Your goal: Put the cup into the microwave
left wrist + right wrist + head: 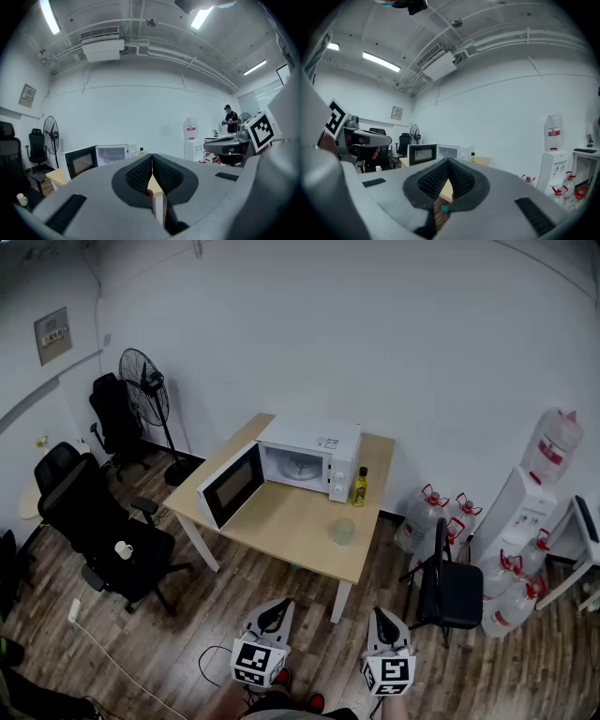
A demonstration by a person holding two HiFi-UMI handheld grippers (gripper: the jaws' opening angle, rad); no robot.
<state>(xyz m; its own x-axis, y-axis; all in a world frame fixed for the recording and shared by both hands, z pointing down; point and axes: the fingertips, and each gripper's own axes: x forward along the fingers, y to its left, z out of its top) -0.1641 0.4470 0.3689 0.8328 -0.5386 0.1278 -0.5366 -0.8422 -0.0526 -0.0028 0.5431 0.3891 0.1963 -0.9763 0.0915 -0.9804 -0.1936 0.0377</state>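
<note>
Two closed, empty jaw pairs: your left gripper [273, 613] and right gripper [382, 617] hang at bottom centre. The cup [343, 532] stands mid-frame on the table [281, 518], well apart, likely nearer your right; the open microwave [305, 460] lies up-left of it.

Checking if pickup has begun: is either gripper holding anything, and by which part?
Nothing: left gripper and right gripper are shut and empty.
</note>
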